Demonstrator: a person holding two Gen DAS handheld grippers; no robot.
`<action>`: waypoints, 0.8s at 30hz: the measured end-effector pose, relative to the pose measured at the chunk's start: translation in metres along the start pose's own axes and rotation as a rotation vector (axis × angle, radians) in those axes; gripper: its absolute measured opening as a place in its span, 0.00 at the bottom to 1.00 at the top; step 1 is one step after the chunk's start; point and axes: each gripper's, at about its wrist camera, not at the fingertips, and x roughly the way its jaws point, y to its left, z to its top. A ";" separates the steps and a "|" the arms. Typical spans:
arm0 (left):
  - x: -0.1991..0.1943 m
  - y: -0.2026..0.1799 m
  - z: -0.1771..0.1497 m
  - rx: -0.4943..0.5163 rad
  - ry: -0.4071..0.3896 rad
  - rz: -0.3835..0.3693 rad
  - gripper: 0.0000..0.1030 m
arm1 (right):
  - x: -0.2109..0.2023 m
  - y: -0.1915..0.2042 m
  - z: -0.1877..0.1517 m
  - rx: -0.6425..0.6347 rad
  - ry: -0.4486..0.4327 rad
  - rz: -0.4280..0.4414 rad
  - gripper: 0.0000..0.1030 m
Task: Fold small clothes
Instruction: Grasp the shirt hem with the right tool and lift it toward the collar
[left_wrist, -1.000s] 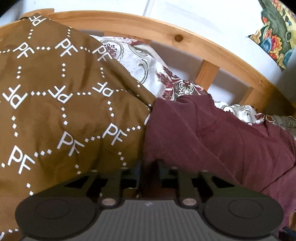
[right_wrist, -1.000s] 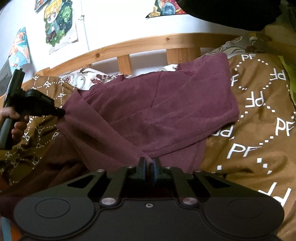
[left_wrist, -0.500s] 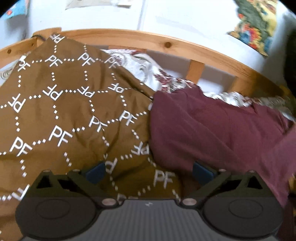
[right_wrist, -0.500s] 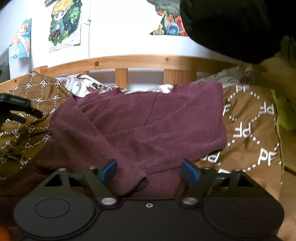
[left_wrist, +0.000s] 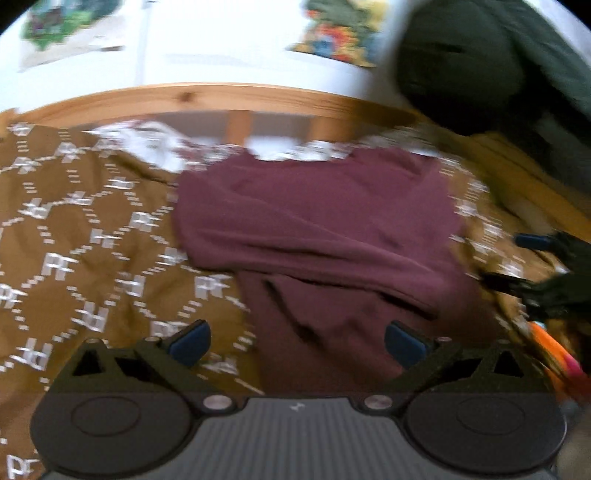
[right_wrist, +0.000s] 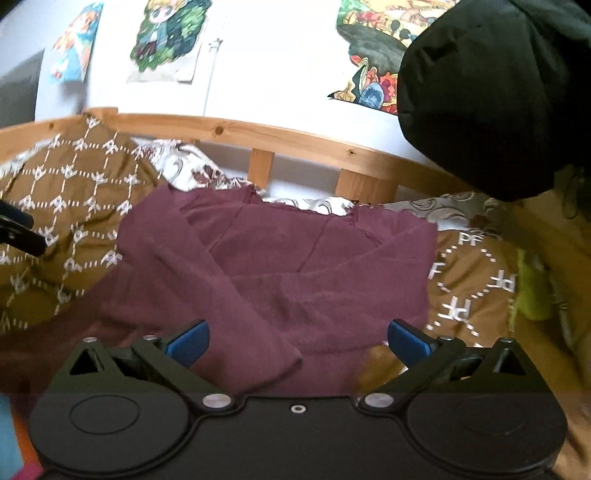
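Right tongs (right_wrist: 297, 341) gape above the folded maroon shirt (right_wrist: 288, 266).

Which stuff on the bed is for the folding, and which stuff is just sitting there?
For the folding:
- maroon top
- left claw, open
- right claw, open

Just sitting there:
- brown PF blanket
- flowery white sheet
- wooden bed rail
- posters on the wall
- black bundle, top right
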 end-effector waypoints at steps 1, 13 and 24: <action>-0.004 -0.003 -0.004 0.020 0.001 -0.032 0.99 | -0.006 0.000 -0.004 -0.002 0.010 -0.004 0.99; 0.006 -0.034 -0.037 0.218 0.201 -0.247 0.99 | -0.063 0.023 -0.054 -0.207 0.307 0.010 0.99; 0.025 -0.042 -0.051 0.279 0.263 -0.154 0.99 | -0.041 0.046 -0.087 -0.419 0.463 -0.054 0.99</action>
